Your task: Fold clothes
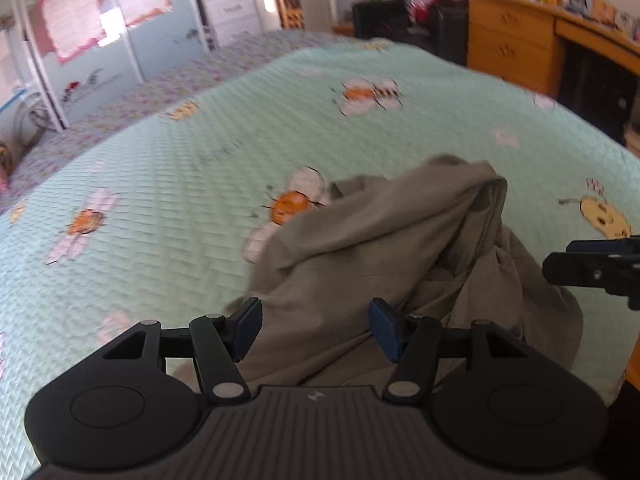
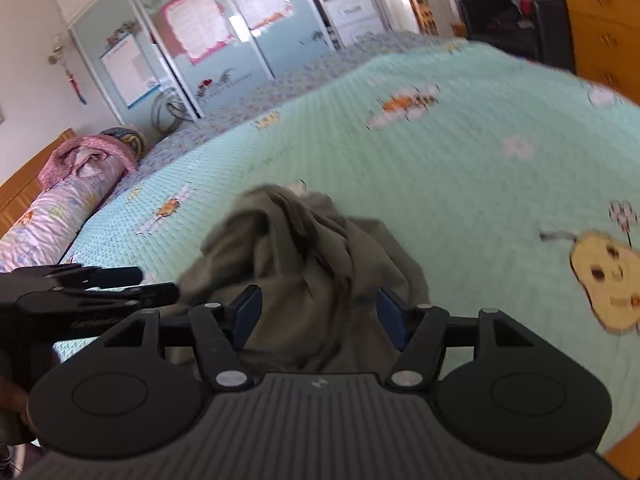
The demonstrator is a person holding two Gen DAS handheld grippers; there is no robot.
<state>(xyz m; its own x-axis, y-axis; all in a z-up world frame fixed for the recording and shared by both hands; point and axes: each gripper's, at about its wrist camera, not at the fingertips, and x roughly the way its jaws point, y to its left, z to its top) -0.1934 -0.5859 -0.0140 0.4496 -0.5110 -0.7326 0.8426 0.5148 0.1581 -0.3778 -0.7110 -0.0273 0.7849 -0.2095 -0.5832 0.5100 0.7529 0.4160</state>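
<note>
A bed occupies most of both views, covered by a mint-green quilted bedspread (image 1: 168, 168) printed with orange-and-white bees and pale flowers. Beneath it, along the far edge, a lilac floral sheet (image 2: 304, 76) is exposed. A rolled lilac-striped bolster with a pink knitted cover (image 2: 76, 196) lies at the head of the bed, against an orange-brown wooden headboard (image 2: 24, 188). The far wall carries a pale-blue wardrobe with white frames (image 2: 168, 60); pink-bordered printed charts (image 2: 196, 24) are fixed to its doors. A white drawer unit (image 1: 236, 16) stands beyond it. An orange-brown wooden desk with drawers (image 1: 516, 40) stands at the right. Bright daylight enters from the background.
</note>
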